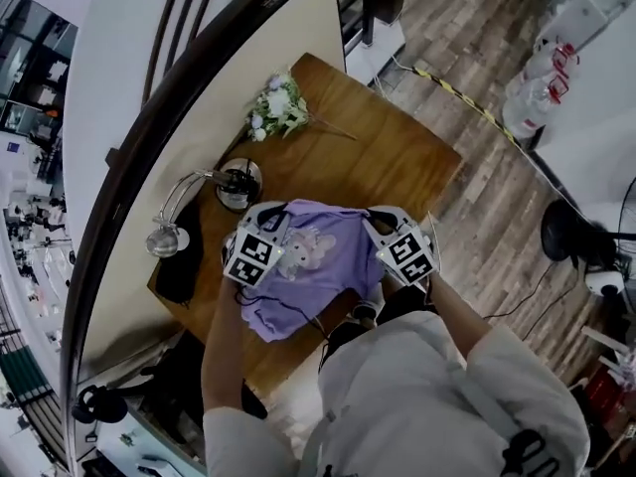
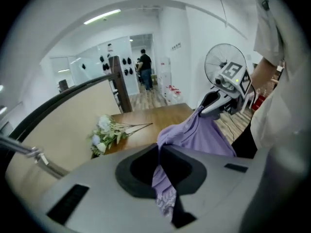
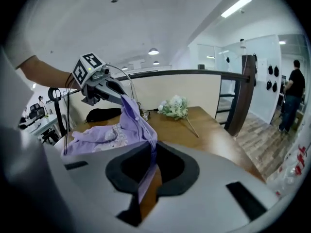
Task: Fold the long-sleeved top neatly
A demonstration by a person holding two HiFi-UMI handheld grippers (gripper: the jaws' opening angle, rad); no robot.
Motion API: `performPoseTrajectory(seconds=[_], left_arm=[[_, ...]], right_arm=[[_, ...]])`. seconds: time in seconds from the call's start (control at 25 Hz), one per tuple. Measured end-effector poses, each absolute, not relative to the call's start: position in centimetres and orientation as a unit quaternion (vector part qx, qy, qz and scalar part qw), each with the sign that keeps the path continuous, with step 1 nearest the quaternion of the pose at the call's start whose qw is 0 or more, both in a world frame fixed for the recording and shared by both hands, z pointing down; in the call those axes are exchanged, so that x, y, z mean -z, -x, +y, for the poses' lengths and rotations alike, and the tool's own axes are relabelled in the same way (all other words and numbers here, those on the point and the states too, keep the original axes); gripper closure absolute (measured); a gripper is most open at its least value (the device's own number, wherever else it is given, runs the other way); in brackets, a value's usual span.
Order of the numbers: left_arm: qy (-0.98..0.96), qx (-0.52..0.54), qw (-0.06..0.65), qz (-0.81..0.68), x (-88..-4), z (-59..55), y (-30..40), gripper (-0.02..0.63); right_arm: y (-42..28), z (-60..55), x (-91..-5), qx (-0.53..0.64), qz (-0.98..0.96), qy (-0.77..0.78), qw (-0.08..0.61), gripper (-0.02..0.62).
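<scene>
The lilac long-sleeved top [image 1: 320, 251], with a pale print on its front, hangs stretched between my two grippers above the wooden table [image 1: 397, 157]. My left gripper [image 1: 270, 210] is shut on one upper edge of the top [image 2: 204, 135], and the fabric runs out from between its jaws. My right gripper [image 1: 376, 214] is shut on the other upper edge, with a fold of the top [image 3: 97, 137] pinched between its pads. The lower part of the garment still lies bunched on the table. Each gripper view shows the other gripper: the right gripper [image 2: 221, 98] and the left gripper [image 3: 104, 89].
A bunch of white artificial flowers [image 1: 278, 107] lies at the table's far end. A desk lamp [image 1: 234, 182] and a black object [image 1: 179, 266] stand along the left edge, beside a dark curved railing [image 1: 149, 147]. A fan [image 2: 223, 62] stands behind the right gripper.
</scene>
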State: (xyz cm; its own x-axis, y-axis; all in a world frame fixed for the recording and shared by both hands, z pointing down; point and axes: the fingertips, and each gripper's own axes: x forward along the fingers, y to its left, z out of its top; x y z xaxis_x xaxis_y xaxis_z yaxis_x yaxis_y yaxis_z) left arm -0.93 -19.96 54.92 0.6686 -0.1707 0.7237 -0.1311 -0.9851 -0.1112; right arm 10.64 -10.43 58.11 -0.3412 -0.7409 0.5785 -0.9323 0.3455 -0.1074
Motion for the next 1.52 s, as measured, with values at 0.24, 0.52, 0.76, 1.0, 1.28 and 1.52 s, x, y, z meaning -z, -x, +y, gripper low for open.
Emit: performPoseTrajectory(seconds=[0.24, 0.52, 0.76, 1.0, 1.28, 1.52], left_arm=[[0.925, 0.342, 0.031, 0.163, -47.8, -17.6, 6.2, 0.571], [0.927, 0.282, 0.047, 0.244, -41.0, -14.1, 12.4, 0.571], [0.921, 0.239, 0.053, 0.304, -35.6, -12.0, 15.0, 0.571], [0.901, 0.21, 0.074, 0.372, -30.7, -9.4, 16.7, 0.571], [0.872, 0.18, 0.117, 0.439, -24.7, -5.1, 16.3, 0.571], [0.847, 0.17, 0.159, 0.477, -20.3, -1.3, 14.3, 0.571]], right_arm=[[-8.2, -12.5, -51.1, -0.141, -0.819, -0.515, 0.211, 0.555], [-3.1, -13.1, -43.9, -0.065, -0.845, -0.497, 0.189, 0.555], [-1.1, -12.5, -37.4, 0.014, -0.868, -0.461, 0.184, 0.554], [0.6, -11.9, -31.8, 0.094, -0.896, -0.403, 0.162, 0.554], [0.3, -9.2, -23.7, 0.169, -0.917, -0.346, 0.104, 0.552], [-1.4, -6.1, -18.2, 0.23, -0.919, -0.313, 0.075, 0.551]])
